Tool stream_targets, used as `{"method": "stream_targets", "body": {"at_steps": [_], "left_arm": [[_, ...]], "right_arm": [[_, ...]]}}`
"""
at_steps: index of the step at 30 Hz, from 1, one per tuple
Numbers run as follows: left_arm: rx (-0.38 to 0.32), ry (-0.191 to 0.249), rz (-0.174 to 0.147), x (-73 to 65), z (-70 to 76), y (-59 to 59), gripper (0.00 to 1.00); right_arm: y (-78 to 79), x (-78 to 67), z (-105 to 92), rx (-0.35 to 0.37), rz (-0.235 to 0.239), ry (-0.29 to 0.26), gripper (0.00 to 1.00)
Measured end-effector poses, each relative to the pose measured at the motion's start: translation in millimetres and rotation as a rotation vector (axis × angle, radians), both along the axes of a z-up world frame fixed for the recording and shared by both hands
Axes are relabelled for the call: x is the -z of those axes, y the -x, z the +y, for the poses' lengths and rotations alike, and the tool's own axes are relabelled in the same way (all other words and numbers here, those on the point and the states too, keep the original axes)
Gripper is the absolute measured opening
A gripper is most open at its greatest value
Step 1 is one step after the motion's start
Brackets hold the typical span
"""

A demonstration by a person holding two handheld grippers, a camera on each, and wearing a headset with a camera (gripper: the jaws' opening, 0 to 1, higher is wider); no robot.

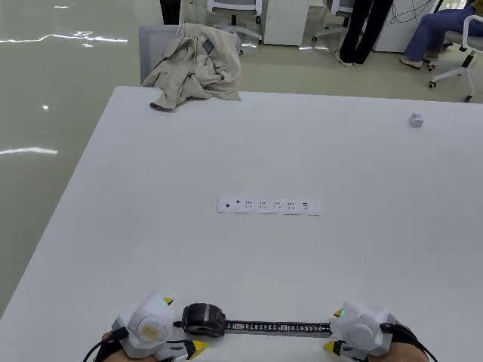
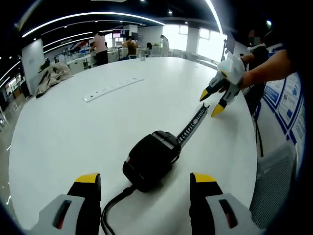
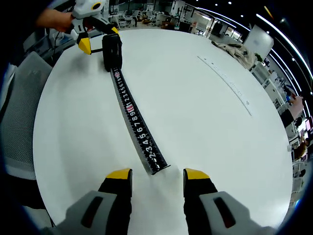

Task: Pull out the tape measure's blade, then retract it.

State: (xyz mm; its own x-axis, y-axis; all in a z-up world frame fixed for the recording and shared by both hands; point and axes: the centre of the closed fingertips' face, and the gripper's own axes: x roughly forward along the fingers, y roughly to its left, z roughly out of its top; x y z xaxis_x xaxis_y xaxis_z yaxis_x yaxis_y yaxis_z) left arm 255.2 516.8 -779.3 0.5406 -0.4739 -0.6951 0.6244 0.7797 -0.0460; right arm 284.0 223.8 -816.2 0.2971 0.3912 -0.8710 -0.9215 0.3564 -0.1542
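Right gripper view: blade [image 3: 134, 120] lies along the table [image 3: 210, 132] from the case [image 3: 112, 51], between my unclenched left gripper [image 3: 99, 38], to its hook just ahead of my unclenched right gripper [image 3: 157, 175].

Table [image 1: 362, 173]: white top, smooth, matt.
Tape measure case [image 2: 151, 159]: black plastic, matt with a faint sheen.
Blade [image 3: 133, 122]: dark, smooth, pale printed numerals.
Left gripper [image 2: 145, 178], right gripper [image 3: 157, 174]: white plastic shells, yellow tips.
Jacket [image 1: 195, 66], far left corner: beige cloth, creased.
Floor [image 1: 53, 90]: glossy.

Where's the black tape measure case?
Head view, white table's near-left edge: black tape measure case between the left gripper's open jaws, blade reaching the right gripper.
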Motion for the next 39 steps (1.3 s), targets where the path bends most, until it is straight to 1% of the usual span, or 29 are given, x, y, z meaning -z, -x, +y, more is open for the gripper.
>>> {"method": "stream_targets", "body": {"at_steps": [1,2,3,4,5,7,8,9,11,12,13,14,15,17,21,23,26,28,30,33,37,39], "left_arm": [[-0.011,0.002,-0.006,1.4,2.1,0.7,0.74],[-0.022,0.008,-0.004,1.4,3.1,1.9,0.74],[-0.041,0.015,0.002,1.2,4.4,3.2,0.75],[-0.061,0.025,0.003,0.7,6.2,4.3,0.75],[-0.072,0.037,0.001,0.0,6.8,4.8,0.75],[-0.107,0.038,0.014,1.6,11.0,7.4,0.76],[-0.115,0.044,0.013,1.4,11.6,8.1,0.76],[-0.13,0.056,0.008,-0.7,11.3,9.4,0.76],[-0.156,0.055,0.016,-0.7,13.0,11.4,0.79],[-0.16,0.059,0.014,-1.5,13.1,12.2,0.81],[-0.167,0.063,0.01,-1.7,13.2,12.7,0.81],[-0.178,0.065,0.01,-2.8,13.8,13.3,0.81],[-0.184,0.069,0.007,-4.6,13.7,13.8,0.81],[-0.207,0.078,-0.002,-6.5,14.7,13.7,0.81],[-0.232,0.082,-0.008,-9.2,14.9,15.3,0.82],[-0.243,0.099,0.002,-9.1,12.7,18.0,0.83],[-0.26,0.105,-0.001,-10.6,11.8,23.2,0.84],[-0.269,0.113,0.005,-11.0,10.8,26.4,0.86],[-0.278,0.116,0.005,-9.7,11.1,30.0,0.86],[-0.291,0.131,0.006,-13.0,9.8,35.7,0.87],[-0.318,0.145,-0.008,-17.1,9.2,40.8,0.87],[-0.33,0.148,-0.016,-20.5,7.8,42.9,0.87]], "right_arm": [[0.8,-0.7,0.0,0.019,0.003,-0.01,0.45],[0.3,-0.9,-0.7,0.029,0.001,-0.015,0.46],[0.4,-1.9,-0.4,0.048,0.002,-0.029,0.47],[-0.1,-2.4,-0.5,0.084,0.005,-0.051,0.48],[-0.2,-3.3,-0.2,0.104,0.008,-0.068,0.48],[0.0,-5.4,-1.0,0.154,0.016,-0.099,0.49],[2.0,-7.9,0.5,0.165,0.022,-0.111,0.5],[2.6,-9.0,-0.1,0.175,0.016,-0.114,0.51],[5.5,-9.1,0.6,0.2,0.019,-0.133,0.53],[6.4,-9.8,0.5,0.209,0.015,-0.136,0.54],[7.6,-10.4,0.7,0.219,0.016,-0.142,0.55],[10.1,-12.4,3.1,0.236,0.02,-0.165,0.54],[11.3,-13.2,3.3,0.248,0.018,-0.173,0.55],[14.9,-12.4,3.1,0.26,0.019,-0.18,0.56],[21.4,-13.8,4.1,0.3,0.02,-0.208,0.58],[24.8,-14.7,4.4,0.317,0.018,-0.222,0.59],[29.8,-16.3,5.7,0.355,0.021,-0.258,0.62],[32.6,-17.9,6.3,0.371,0.019,-0.273,0.65],[35.4,-17.4,6.0,0.384,0.014,-0.285,0.65],[39.2,-21.5,6.8,0.412,0.01,-0.31,0.66],[43.9,-30.1,10.9,0.457,0.009,-0.363,0.67],[48.2,-32.0,12.9,0.465,0.005,-0.367,0.69]]}}
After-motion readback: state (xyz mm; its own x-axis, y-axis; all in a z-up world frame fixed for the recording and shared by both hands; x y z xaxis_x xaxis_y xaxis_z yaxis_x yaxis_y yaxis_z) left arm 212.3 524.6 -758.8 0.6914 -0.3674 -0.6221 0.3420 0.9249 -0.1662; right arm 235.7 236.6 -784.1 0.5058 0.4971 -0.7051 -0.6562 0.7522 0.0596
